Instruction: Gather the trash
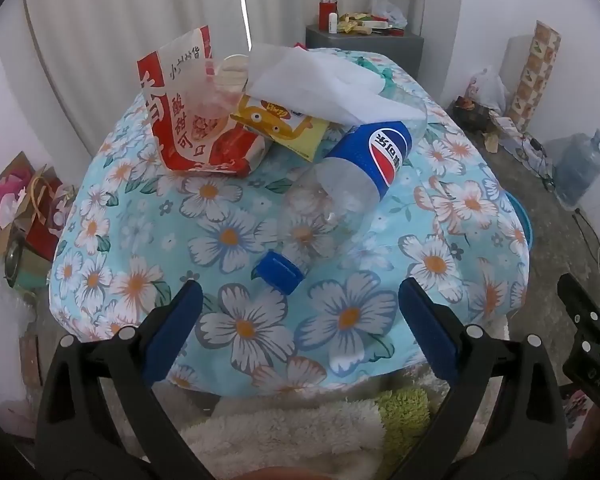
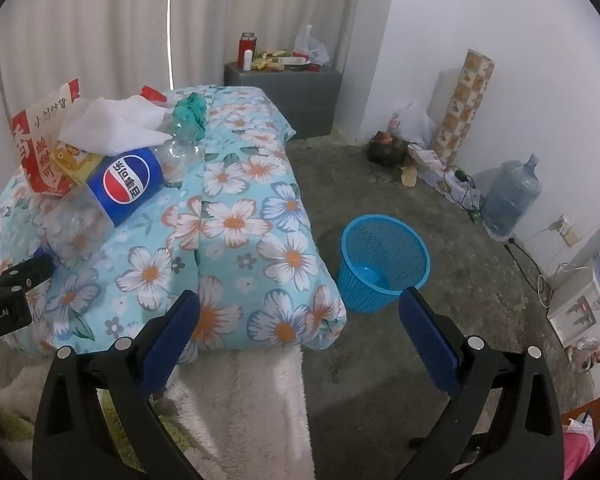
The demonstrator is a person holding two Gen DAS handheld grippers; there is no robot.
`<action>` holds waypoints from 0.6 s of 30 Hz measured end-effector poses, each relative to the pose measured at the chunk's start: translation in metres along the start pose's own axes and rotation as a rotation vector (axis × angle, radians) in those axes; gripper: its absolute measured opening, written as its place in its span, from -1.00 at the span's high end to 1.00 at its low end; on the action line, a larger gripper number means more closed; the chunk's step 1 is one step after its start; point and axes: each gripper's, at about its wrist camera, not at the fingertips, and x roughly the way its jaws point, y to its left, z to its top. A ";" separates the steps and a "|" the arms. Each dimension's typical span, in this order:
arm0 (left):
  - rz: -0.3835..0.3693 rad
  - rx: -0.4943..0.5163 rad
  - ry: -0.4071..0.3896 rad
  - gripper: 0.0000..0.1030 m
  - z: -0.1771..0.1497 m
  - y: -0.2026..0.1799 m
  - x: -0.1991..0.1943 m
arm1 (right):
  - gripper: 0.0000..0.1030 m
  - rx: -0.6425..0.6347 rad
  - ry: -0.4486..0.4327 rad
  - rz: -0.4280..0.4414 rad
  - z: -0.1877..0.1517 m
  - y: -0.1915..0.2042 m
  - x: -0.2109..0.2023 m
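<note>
An empty Pepsi bottle (image 1: 340,200) with a blue cap lies on its side on the flowered cloth, cap toward me. Behind it sit a red and white snack bag (image 1: 184,120), a clear plastic cup (image 1: 216,92), a yellow wrapper (image 1: 284,124) and white tissue (image 1: 320,84). My left gripper (image 1: 300,304) hangs open just short of the bottle cap, nothing between its fingers. In the right wrist view the bottle (image 2: 116,184) is at the left and a blue mesh basket (image 2: 384,260) stands on the floor. My right gripper (image 2: 300,312) is open over the cloth's corner, empty.
The flowered cloth (image 1: 340,320) covers a low table; a white fluffy rug (image 2: 240,400) lies in front. A grey cabinet (image 2: 288,92) with clutter stands at the back. A water jug (image 2: 508,196), bags and cables line the right wall. Bare concrete floor (image 2: 380,360) surrounds the basket.
</note>
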 end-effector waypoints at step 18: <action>0.004 0.002 0.004 -0.83 0.000 0.000 0.000 | -0.88 0.000 0.008 0.006 -0.002 0.000 0.003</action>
